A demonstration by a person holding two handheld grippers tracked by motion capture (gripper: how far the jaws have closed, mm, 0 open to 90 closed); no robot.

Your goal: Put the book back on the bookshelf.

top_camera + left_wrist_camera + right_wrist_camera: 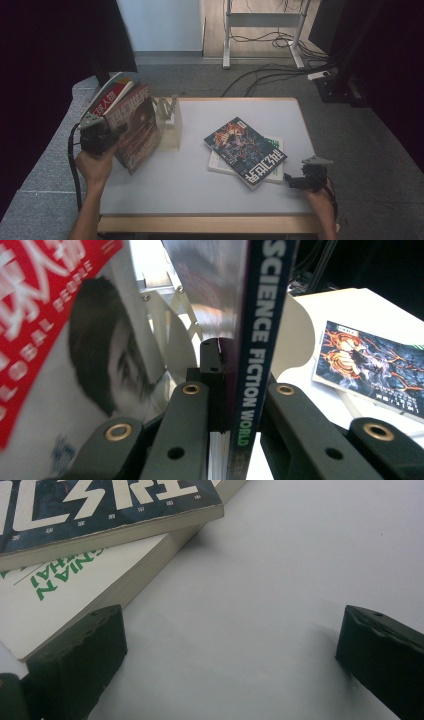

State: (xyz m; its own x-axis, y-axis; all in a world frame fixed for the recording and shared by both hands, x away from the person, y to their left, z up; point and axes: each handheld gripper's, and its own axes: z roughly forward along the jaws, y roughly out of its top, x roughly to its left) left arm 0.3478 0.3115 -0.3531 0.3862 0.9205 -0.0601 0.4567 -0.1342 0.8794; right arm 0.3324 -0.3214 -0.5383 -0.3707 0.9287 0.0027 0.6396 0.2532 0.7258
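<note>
Red and glossy, a magazine cover [45, 295] with white lettering and a printed portrait leaned at the left of the left gripper view, beside the dark spine of a science fiction magazine [260, 340]. The left gripper [234, 405] was clamped on that spine, its two black jaws pressed against either side of it. In the high view the same gripper [102, 136] was held up over the table's left edge, the science fiction magazine [139, 127] standing nearly upright in it, tilted a little, with the red-covered magazine [111, 95] just behind it. Close to their right stood a pale book stand [169, 125] on the white table [195, 175].

Near the middle right of the table lay a dark illustrated magazine [246, 151], flat and askew on top of a white book with green lettering [220, 164]. The right gripper [300, 181] rested low at the table's right front corner, just beside that stack. In the right gripper view its jaws stood wide apart, with nothing between them but bare tabletop [260, 605], and the white book's corner [65, 605] lay just beyond the left jaw.
</note>
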